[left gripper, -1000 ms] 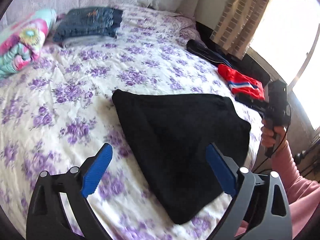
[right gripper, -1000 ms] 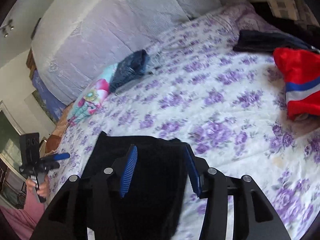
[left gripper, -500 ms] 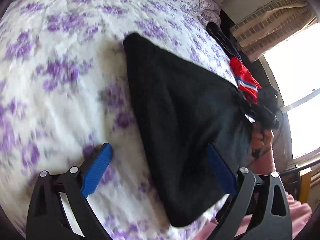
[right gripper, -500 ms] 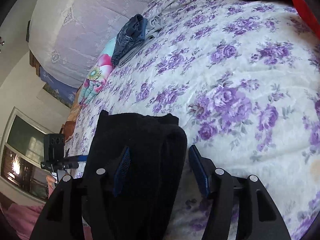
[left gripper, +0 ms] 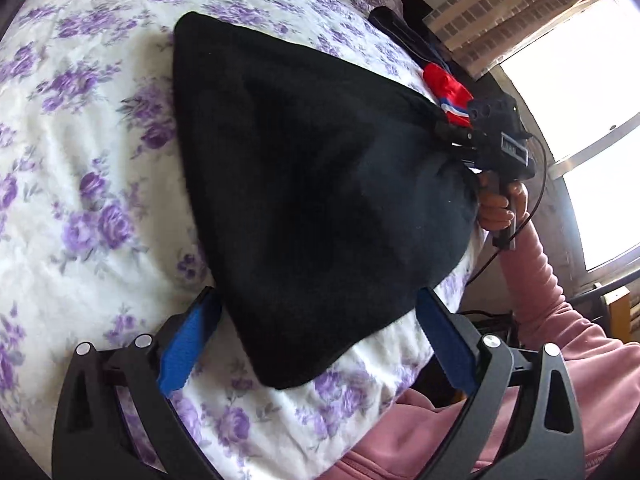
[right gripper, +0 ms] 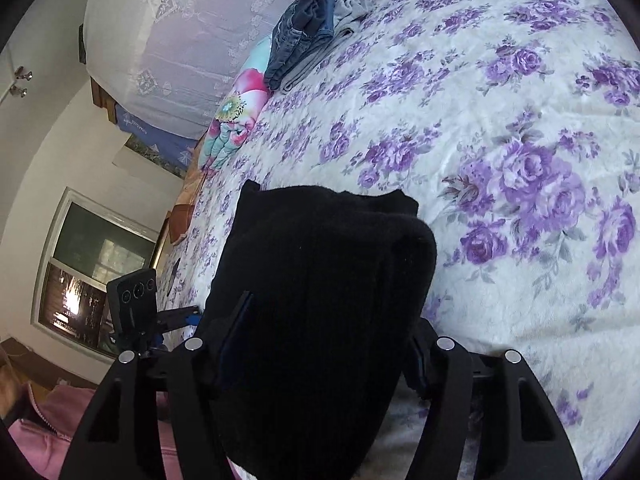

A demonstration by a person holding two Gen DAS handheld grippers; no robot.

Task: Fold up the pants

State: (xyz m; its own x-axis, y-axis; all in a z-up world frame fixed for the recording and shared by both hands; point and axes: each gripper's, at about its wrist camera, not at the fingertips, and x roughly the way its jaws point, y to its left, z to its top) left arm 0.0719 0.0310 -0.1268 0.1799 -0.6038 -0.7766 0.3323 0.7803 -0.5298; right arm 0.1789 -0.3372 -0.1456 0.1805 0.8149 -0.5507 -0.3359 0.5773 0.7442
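Since a second ago both of my grippers have tipped down toward the bed: the stack of jeans and the flowered pillow have slid out of the left view, and the black pants now fill most of it. The right gripper had its pads close together over the cloth then; now its jaws are opening, spread on either side of the thick folded end of the pants, which bulges up between them and hides most of both pads. I see no pad pressing in, so I read it as released around the fold, not clamped.

The left gripper stands wide open, and the narrow near corner of the pants lies flat on the purple-flowered bedspread between its blue pads, touching neither that I can tell. Beyond the jaws the pants widen away toward the far side, where the right hand in a pink sleeve holds its gripper at the bunched end.

Ahead of the right jaws, well apart, folded jeans sit beside a bright pillow. A red garment lies just past the bunched end.
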